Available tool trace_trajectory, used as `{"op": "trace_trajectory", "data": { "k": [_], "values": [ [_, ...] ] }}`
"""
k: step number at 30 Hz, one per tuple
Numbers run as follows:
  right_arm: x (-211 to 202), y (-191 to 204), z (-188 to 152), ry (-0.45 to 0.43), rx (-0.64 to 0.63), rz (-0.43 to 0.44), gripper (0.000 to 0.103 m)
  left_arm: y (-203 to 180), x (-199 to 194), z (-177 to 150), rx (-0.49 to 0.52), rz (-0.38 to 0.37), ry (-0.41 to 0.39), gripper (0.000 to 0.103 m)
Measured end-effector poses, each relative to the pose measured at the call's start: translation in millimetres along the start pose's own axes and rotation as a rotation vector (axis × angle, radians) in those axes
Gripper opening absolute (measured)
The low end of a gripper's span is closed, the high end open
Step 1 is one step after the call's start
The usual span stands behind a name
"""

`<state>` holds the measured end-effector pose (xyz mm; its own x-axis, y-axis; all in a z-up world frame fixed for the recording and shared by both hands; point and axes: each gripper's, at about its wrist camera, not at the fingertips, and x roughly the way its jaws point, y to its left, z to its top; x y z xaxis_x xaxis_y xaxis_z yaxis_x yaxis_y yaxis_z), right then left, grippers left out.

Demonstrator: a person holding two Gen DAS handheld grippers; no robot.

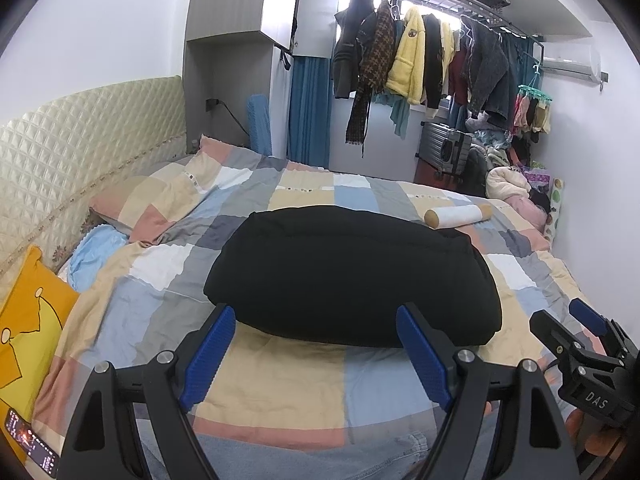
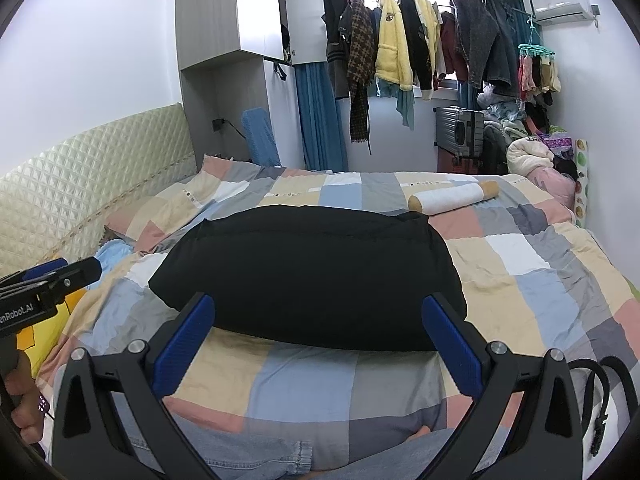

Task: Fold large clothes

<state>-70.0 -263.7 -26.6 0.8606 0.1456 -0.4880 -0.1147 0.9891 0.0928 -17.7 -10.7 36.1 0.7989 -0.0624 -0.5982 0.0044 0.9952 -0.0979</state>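
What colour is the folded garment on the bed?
Black garment; clearest in the right wrist view.

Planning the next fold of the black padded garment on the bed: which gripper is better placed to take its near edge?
Roughly equal, slightly the right gripper: its open jaws sit centred before the black padded garment. The left gripper is open too, nearer the garment's left end.

One folded black garment (image 1: 352,276), one white roll (image 1: 460,216), one yellow cushion (image 1: 28,320), one suitcase (image 1: 444,148) and two hand-held grippers: left (image 1: 316,320), right (image 2: 320,308).
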Motion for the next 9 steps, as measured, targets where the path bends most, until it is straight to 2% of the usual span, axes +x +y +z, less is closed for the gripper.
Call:
{"op": "trace_trajectory", "data": {
  "k": [9],
  "values": [
    [-0.2,-0.2,-1.0,0.002,0.002,-0.001,0.103,-0.7,-2.3,-0.6,-0.007,0.005,-0.006,0.082]
  ]
}}
